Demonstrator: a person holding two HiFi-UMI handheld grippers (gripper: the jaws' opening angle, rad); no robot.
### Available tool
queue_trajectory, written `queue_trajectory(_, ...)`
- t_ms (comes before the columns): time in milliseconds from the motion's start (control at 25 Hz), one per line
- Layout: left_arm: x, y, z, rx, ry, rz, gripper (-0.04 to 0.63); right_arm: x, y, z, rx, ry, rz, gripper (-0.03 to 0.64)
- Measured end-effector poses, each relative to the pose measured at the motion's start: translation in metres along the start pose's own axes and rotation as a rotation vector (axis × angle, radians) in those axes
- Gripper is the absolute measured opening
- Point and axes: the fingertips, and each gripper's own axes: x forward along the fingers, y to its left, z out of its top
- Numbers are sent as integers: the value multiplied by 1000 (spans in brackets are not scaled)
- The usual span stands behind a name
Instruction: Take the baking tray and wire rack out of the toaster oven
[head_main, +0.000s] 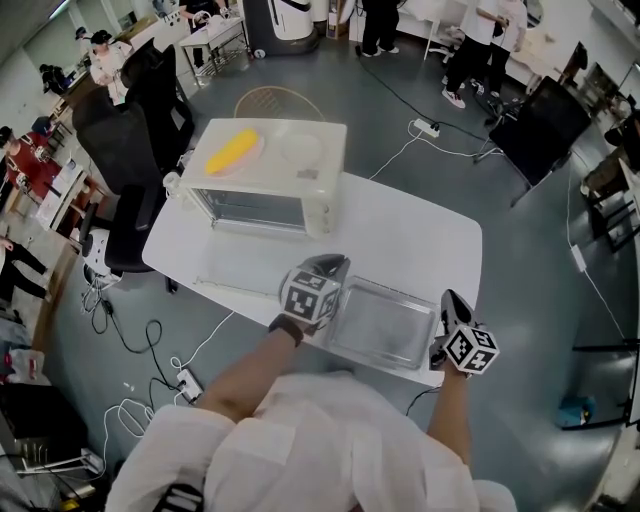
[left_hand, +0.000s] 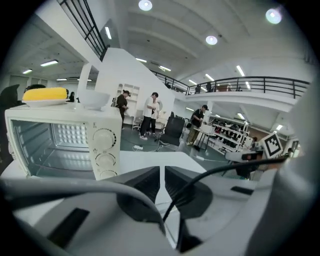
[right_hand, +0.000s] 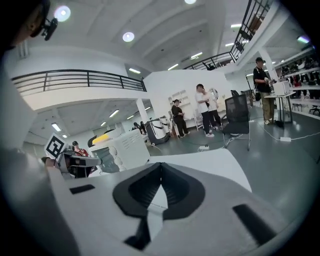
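The silver baking tray (head_main: 385, 325) lies flat on the white table (head_main: 420, 235) near its front edge, between my two grippers. My left gripper (head_main: 330, 263) is raised at the tray's left edge, its jaws nearly together with only a thin slit and nothing between them (left_hand: 162, 175). My right gripper (head_main: 452, 300) is raised at the tray's right edge, shut and empty (right_hand: 160, 172). The cream toaster oven (head_main: 265, 175) stands behind; its cavity (left_hand: 55, 142) looks empty. A flat pale panel (head_main: 245, 265) lies before its mouth; whether it is the door or the wire rack I cannot tell.
On the oven top sit a yellow item on a plate (head_main: 232, 150) and a white bowl (head_main: 300, 148). Black chairs (head_main: 130, 150) stand left of the table. Cables (head_main: 130, 345) and a power strip (head_main: 425, 127) lie on the floor. People stand at the far side.
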Motion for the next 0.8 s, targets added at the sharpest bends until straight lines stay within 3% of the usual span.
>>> queue_trajectory(440,-63,3,116,109,-421,28,25,-28,23,97,-150,-247,-10,5)
queue_trajectory(600,-77,12,131,117,-487,54,25,-33,28,114,-201,-290,-23,3)
queue_trajectory(800,-84,21,130,97,-500,81,25,-30,30,113,-213,-275,-32,2)
